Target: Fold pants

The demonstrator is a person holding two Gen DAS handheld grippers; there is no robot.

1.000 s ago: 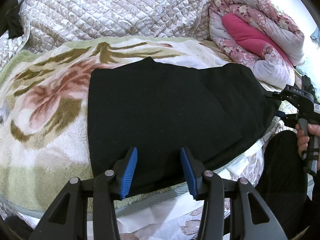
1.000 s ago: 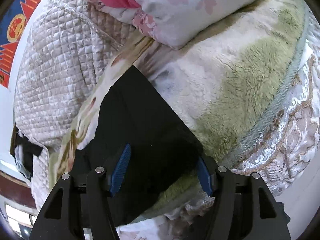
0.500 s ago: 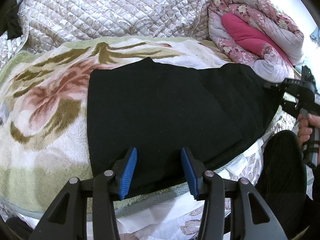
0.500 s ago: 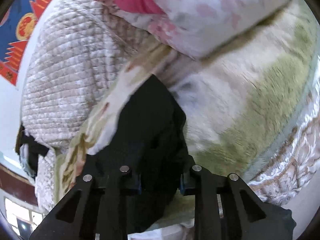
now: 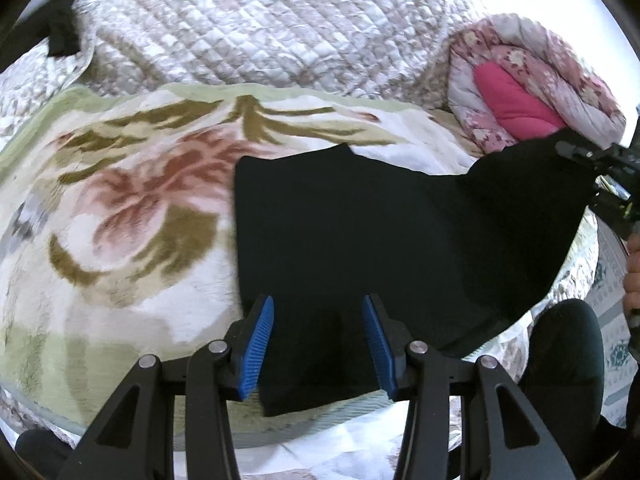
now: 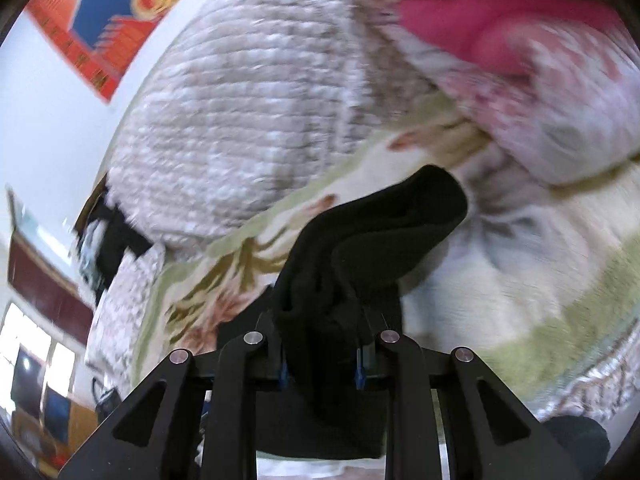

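Observation:
Black pants lie folded flat on a floral fleece blanket. My left gripper hangs open over their near edge, its blue pads apart from the cloth. At the far right my right gripper holds the pants' right end raised off the blanket. In the right wrist view that bunched black cloth sits between the jaws of the right gripper, which are still closing on it; the pads are mostly hidden by the fabric.
A quilted pale bedspread lies behind the blanket. A rolled pink floral duvet sits at the back right. A person's hand and dark-clad leg are at the right edge. A red and blue poster hangs on the wall.
My right gripper closed on the pants' right end and lifted it, drawing it up and leftward. The left gripper stayed open and shifted slightly over the near edge.

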